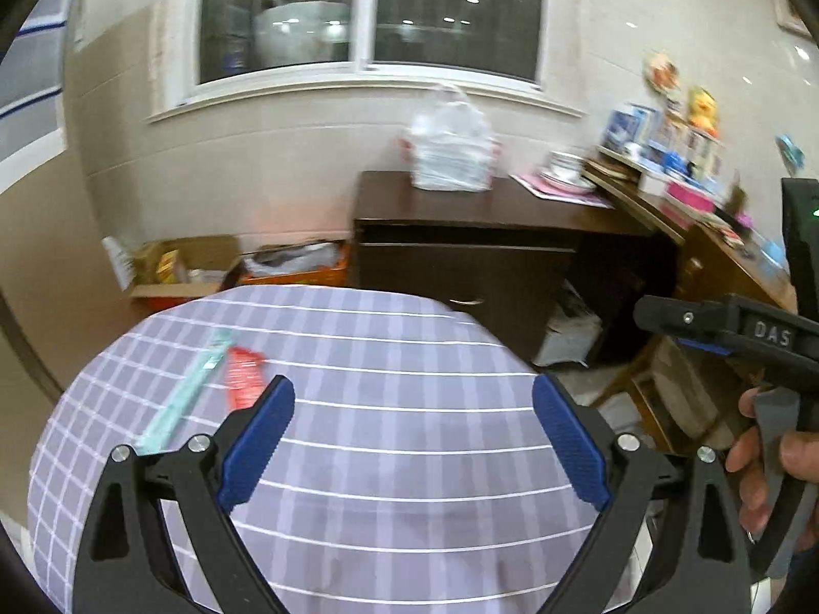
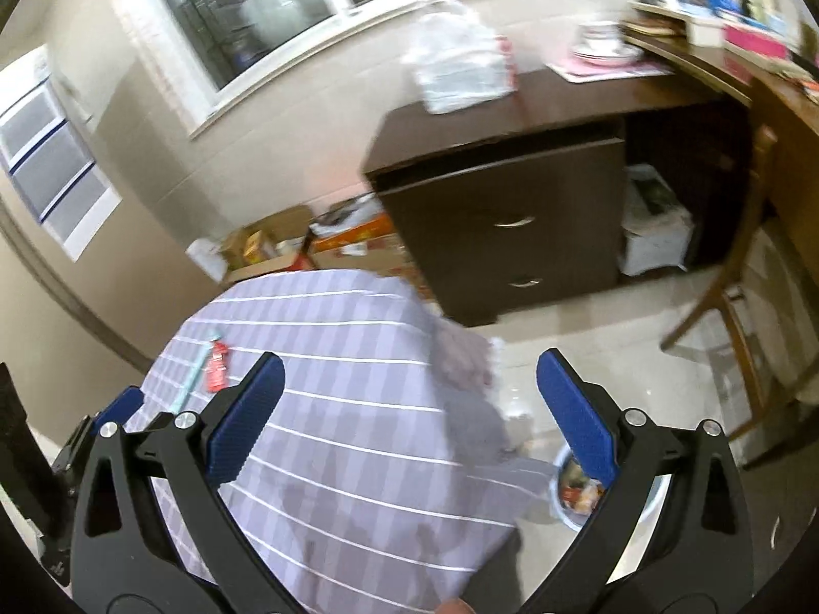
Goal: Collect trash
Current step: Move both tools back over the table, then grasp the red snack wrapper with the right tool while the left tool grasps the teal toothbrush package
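Note:
A red wrapper (image 1: 244,377) and a long teal wrapper (image 1: 190,392) lie side by side on the purple checked tablecloth (image 1: 389,440), left of my left gripper (image 1: 413,404), which is open and empty above the table. Both wrappers also show small in the right wrist view: red wrapper (image 2: 217,369), teal wrapper (image 2: 197,376). My right gripper (image 2: 409,384) is open and empty over the table's right edge (image 2: 460,409). A small bin with trash (image 2: 578,494) stands on the floor below its right finger. The right gripper's body (image 1: 727,325) shows at the right of the left view.
A dark wooden cabinet (image 1: 471,250) with a white plastic bag (image 1: 453,151) on top stands beyond the table. Cardboard boxes (image 1: 179,266) sit on the floor by the wall. A cluttered desk (image 1: 716,235) and a wooden chair (image 2: 737,307) are at the right.

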The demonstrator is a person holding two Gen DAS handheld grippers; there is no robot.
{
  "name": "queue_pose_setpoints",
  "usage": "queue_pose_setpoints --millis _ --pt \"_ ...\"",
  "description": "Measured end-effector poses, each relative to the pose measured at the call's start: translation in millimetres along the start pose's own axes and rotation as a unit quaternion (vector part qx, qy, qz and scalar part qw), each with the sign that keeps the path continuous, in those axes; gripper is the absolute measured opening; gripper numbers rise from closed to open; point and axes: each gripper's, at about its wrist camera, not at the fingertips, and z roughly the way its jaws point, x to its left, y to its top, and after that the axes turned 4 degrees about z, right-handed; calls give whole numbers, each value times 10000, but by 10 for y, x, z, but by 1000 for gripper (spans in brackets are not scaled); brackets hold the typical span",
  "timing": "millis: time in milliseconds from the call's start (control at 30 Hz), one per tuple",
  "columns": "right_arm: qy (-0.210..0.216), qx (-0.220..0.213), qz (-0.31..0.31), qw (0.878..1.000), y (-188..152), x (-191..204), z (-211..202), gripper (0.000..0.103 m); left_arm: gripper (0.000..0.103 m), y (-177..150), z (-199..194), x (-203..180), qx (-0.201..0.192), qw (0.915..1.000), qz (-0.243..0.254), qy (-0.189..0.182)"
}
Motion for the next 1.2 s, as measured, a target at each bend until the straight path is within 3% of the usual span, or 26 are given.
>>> queue_pose_setpoints --millis 167,300,400,567,633,767,900,967,1000,1033,1067,1100,1167,1200 --pt "211 239 -543 9980 -44 649 310 97 92 -99 39 612 84 9984 -258 500" --pt "324 456 -862 9947 -117 1044 613 97 92 -218 185 1173 343 9944 -538 843" --pt "382 604 -1058 9918 -190 1248 816 97 92 -284 383 1462 617 9917 -433 1045" --pt "411 807 -1306 9873 -294 1536 1135 97 92 -347 713 1724 981 9900 -367 949" --pt "412 858 -1391 9857 -308 1599 1252 97 86 -353 844 1795 1098 9891 -298 933" --pt "304 917 -1622 9820 -332 1778 1514 97 64 -386 1079 1837 1453 9870 -165 663" --pt "264 1028 -1894 9761 -386 1999 1786 96 39 -411 1050 1759 1312 9903 29 456" --pt "273 1111 -1981 9735 -412 2091 1917 87 28 -428 1040 1757 1277 9907 -5 459" --pt "253 1160 -2064 9712 -452 2151 2002 84 28 -442 1028 1773 1269 9910 -59 414" --pt "194 1234 -2191 9677 -514 2223 2103 77 28 -451 1024 1784 1261 9912 -95 380" --pt "160 1322 -2276 9646 -569 2260 2174 60 28 -454 1019 1788 1260 9913 -103 365" --pt "133 1379 -2352 9620 -630 2289 2219 58 28 -472 1001 1779 1258 9913 -61 371" --pt "19 1178 -2633 9575 -712 2337 2185 33 29 -464 1001 1766 1263 9912 -15 383" --pt "-47 1121 -2715 9559 -749 2337 2152 31 30 -463 1006 1753 1270 9911 18 399"
